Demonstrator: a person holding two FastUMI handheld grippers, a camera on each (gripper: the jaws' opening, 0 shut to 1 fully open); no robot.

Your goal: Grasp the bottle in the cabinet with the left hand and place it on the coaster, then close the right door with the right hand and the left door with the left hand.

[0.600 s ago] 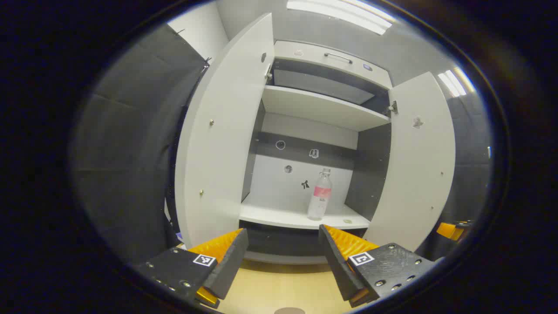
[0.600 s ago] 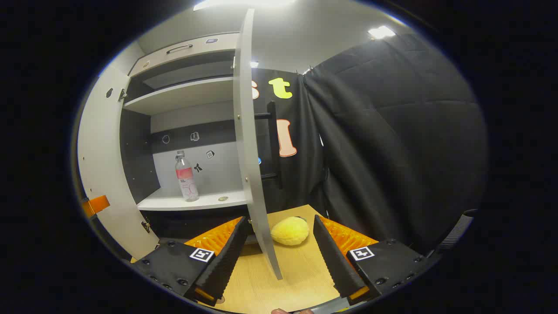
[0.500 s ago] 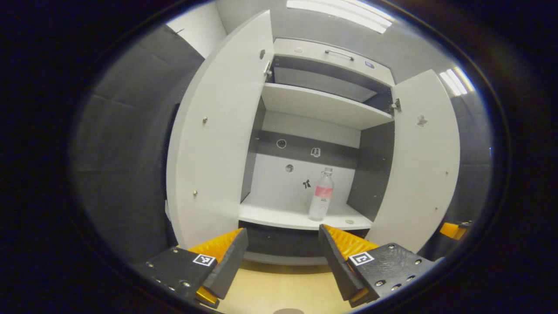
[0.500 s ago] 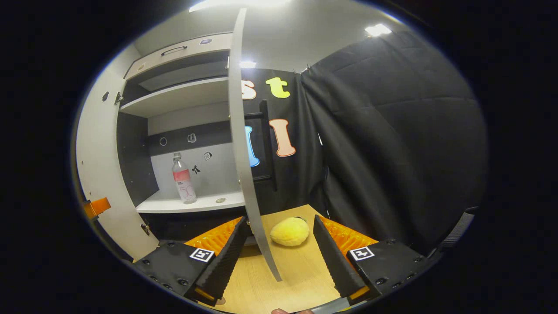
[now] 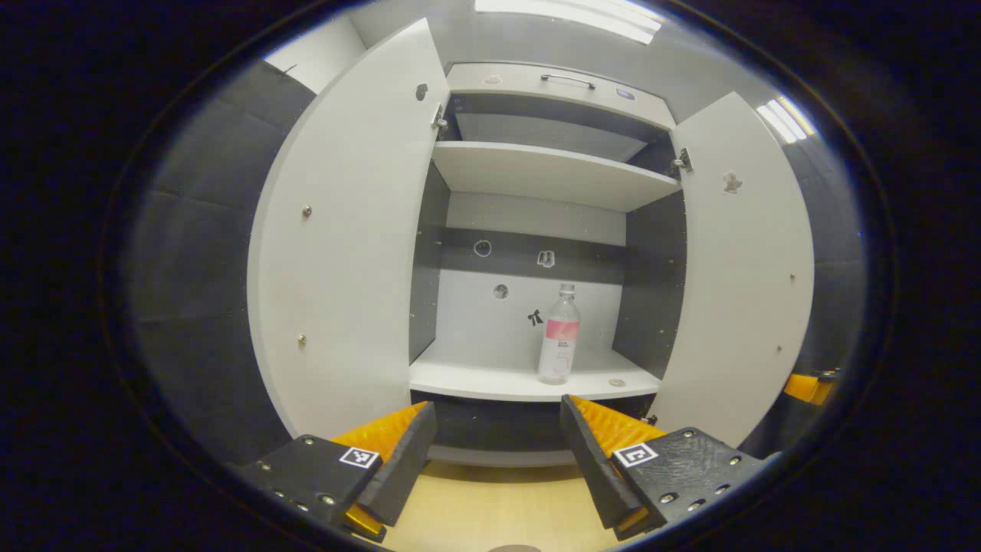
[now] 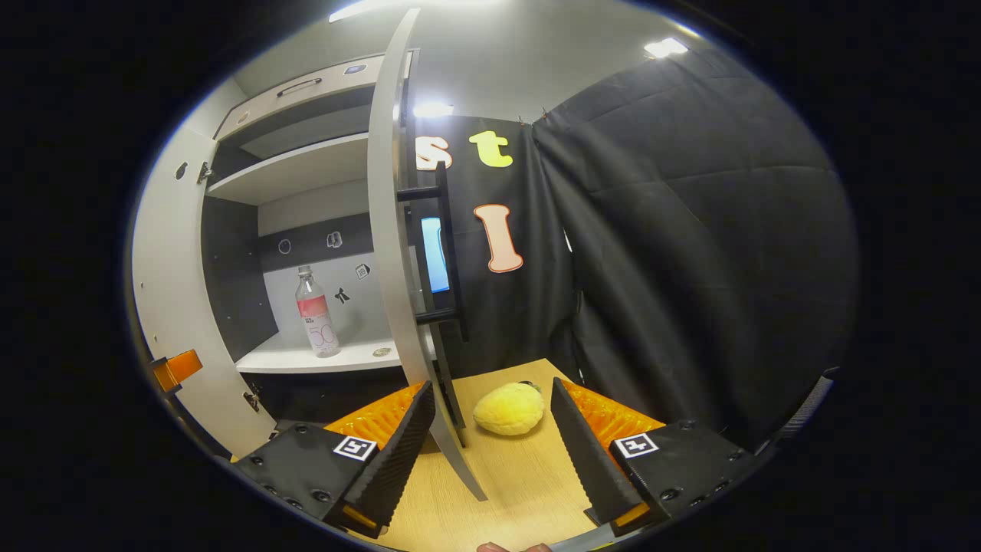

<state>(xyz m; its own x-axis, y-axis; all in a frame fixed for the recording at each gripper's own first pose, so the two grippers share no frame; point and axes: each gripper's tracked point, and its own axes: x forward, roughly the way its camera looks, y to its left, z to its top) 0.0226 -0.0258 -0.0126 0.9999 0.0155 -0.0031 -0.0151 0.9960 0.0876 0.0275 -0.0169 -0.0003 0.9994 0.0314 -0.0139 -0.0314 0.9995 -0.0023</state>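
Both cameras are shifting since the earlier frames: in the left gripper view the cabinet [image 5: 536,176] is now sitting more squarely at the centre and both doors are looming larger, while in the right gripper view the right door [image 6: 395,253] is turning edge-on, exposing its black handle [image 6: 444,253].

In the left gripper view the left gripper [image 5: 498,452] is hovering at the bottom centre with its fingers spread apart and nothing between them, pointing toward the lower shelf [image 5: 529,379]. The bottle [image 5: 559,335] is standing upright on that shelf, right of the frame's centre, well apart from the gripper. The left door [image 5: 345,238] and right door are both standing open on either side.

In the right gripper view the right gripper [image 6: 490,452] is waiting at the bottom centre, fingers likewise apart and empty, above the wooden table [image 6: 506,483]. The door's lower edge is passing between its fingers in the picture; contact cannot be told. A yellow plush toy [image 6: 510,409] is lying on the table just beyond. The bottle [image 6: 314,312] is showing at middle left.
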